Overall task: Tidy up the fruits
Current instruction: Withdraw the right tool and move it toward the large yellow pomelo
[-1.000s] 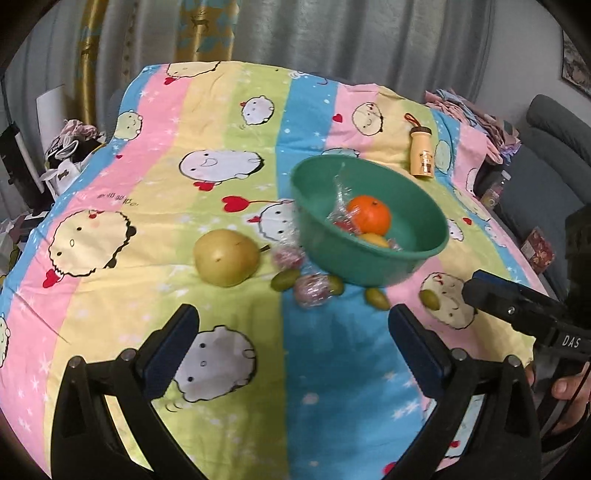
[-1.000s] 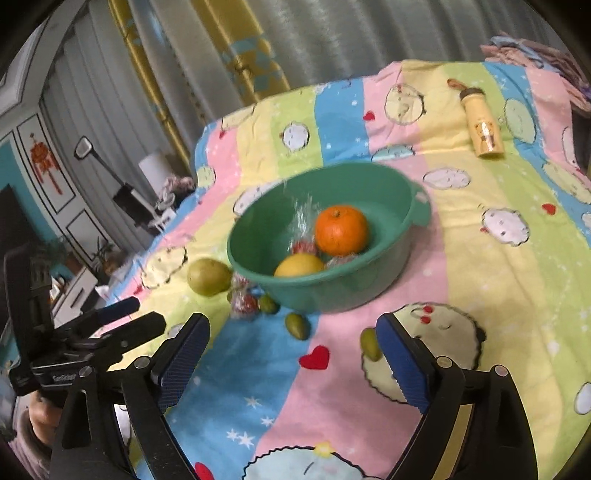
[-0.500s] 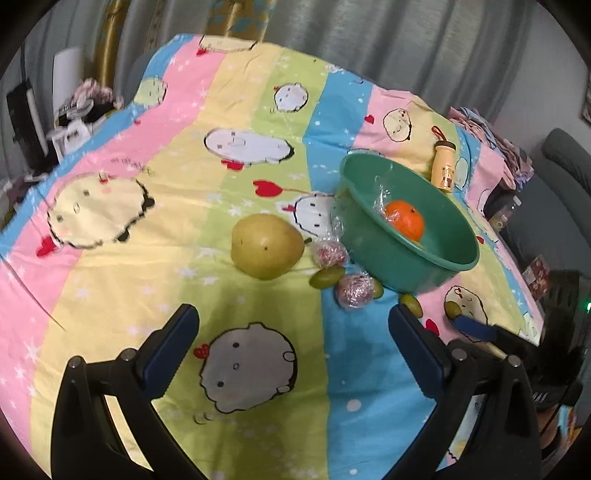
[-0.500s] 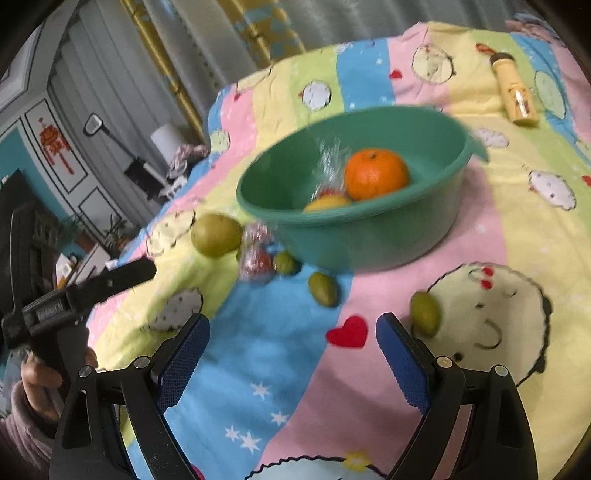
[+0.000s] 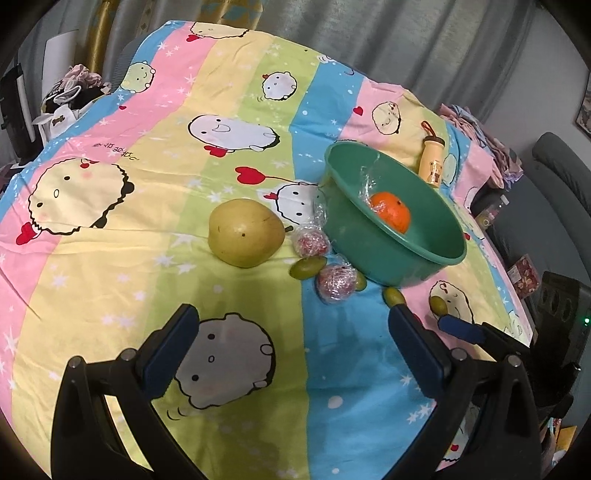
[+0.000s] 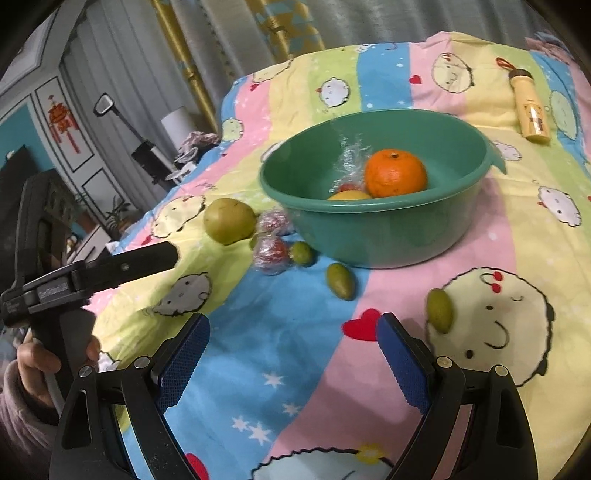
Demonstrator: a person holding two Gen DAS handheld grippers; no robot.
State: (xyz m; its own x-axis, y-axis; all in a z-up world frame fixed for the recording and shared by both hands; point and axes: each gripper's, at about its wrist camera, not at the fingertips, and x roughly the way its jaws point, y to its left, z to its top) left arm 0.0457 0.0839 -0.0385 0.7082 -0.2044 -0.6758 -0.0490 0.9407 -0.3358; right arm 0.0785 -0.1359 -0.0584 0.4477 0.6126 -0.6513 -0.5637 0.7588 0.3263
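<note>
The right claw (image 6: pixel 291 354) gapes empty; the nearest green fruit (image 6: pixel 439 311) lies on the table at one o'clock, long axis upright, nearer the right hand.

Both the left gripper (image 5: pixel 291 345) and the right gripper (image 6: pixel 293 354) tilt downward with jaws spread wide and empty, a hand (image 6: pixel 44 363) gripping the left one's handle.

This is a home: a cartoon sheet (image 5: pixel 155 206) covers the table, with long curtains (image 5: pixel 369 33) and a grey sofa (image 5: pixel 554 173) (soft-looking) nearby.
</note>
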